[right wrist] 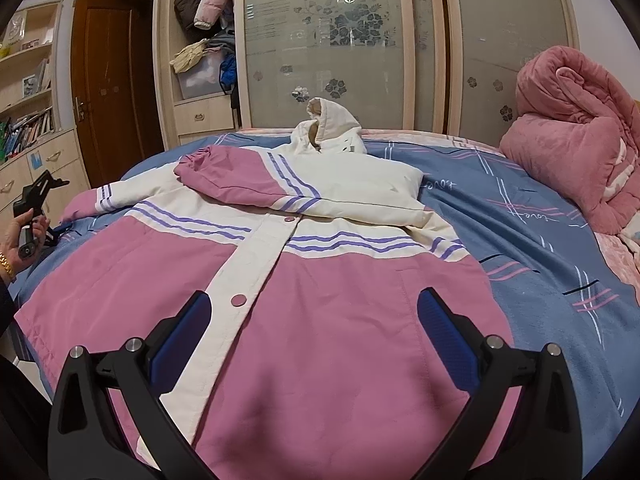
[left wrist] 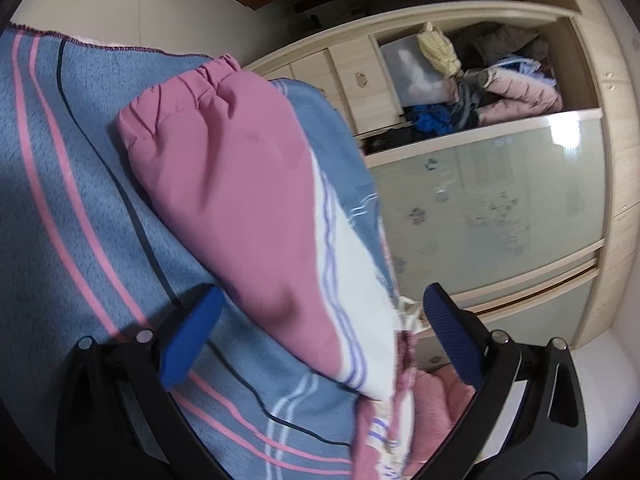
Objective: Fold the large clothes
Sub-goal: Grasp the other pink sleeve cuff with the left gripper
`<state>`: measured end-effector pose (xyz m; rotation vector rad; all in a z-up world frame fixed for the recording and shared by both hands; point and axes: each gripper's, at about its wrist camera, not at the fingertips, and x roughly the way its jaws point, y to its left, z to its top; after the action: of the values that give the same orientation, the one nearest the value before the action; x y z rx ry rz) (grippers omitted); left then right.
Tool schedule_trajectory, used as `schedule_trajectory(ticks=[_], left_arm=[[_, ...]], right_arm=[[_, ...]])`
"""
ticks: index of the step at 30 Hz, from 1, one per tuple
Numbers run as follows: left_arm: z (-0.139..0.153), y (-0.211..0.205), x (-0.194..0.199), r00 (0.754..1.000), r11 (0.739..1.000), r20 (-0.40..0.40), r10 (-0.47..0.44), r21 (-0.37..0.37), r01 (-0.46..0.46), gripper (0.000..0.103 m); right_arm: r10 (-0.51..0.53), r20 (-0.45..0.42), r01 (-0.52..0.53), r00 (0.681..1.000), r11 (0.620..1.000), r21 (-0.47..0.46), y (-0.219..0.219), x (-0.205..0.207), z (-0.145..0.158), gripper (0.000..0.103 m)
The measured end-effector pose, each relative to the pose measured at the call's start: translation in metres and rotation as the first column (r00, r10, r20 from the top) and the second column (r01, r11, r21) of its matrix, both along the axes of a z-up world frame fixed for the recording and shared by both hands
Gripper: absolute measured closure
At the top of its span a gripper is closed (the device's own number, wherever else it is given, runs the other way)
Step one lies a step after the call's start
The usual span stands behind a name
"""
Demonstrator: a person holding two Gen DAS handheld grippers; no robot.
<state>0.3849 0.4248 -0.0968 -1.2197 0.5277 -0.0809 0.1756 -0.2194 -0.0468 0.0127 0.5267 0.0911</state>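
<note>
A pink and white hooded jacket with purple stripes lies face up on the blue bed cover. One sleeve is folded across its chest. My right gripper is open, hovering over the jacket's lower front. My left gripper is open and empty, tilted, just above the bed beside the other pink sleeve, whose elastic cuff points away. The left gripper also shows in the right wrist view, held in a hand at the bed's left edge.
A rolled pink quilt sits at the bed's right. Behind the bed stands a wardrobe with frosted sliding doors and an open section stuffed with clothes. A brown door and bookshelves are at the left.
</note>
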Motion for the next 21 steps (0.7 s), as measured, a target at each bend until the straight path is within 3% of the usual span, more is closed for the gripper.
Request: schedule_trajectory(ticks=[4, 7, 13, 19, 21], left_arm=[[0.001, -0.005, 0.010, 0.999, 0.997, -0.040, 0.001, 0.074, 0.002, 0.002], [-0.003, -0.001, 0.014, 0.999, 0.997, -0.046, 0.025, 0.077, -0.022, 0.002], [-0.008, 0.012, 0.018, 0.995, 0.991, -0.013, 0.098, 0.097, -0.097, 0.002], [-0.009, 0.023, 0.005, 0.971, 0.973, 0.080, 0.227, 0.035, -0.230, 0.002], [-0.008, 0.022, 0.007, 0.971, 0.969, 0.062, 0.229, 0.077, -0.234, 0.010]], right_arm=[[0.003, -0.007, -0.003, 1.000, 1.000, -0.004, 0.002, 0.001, -0.002, 0.001], [0.005, -0.010, -0.005, 1.000, 1.000, -0.005, 0.003, 0.002, -0.002, 0.001], [0.009, -0.035, -0.009, 0.999, 1.000, -0.019, 0.006, 0.006, -0.009, 0.001], [0.013, -0.042, -0.014, 0.999, 0.999, -0.031, 0.009, 0.007, -0.012, 0.001], [0.016, -0.042, -0.017, 0.999, 0.999, -0.033, 0.010, 0.008, -0.011, 0.001]])
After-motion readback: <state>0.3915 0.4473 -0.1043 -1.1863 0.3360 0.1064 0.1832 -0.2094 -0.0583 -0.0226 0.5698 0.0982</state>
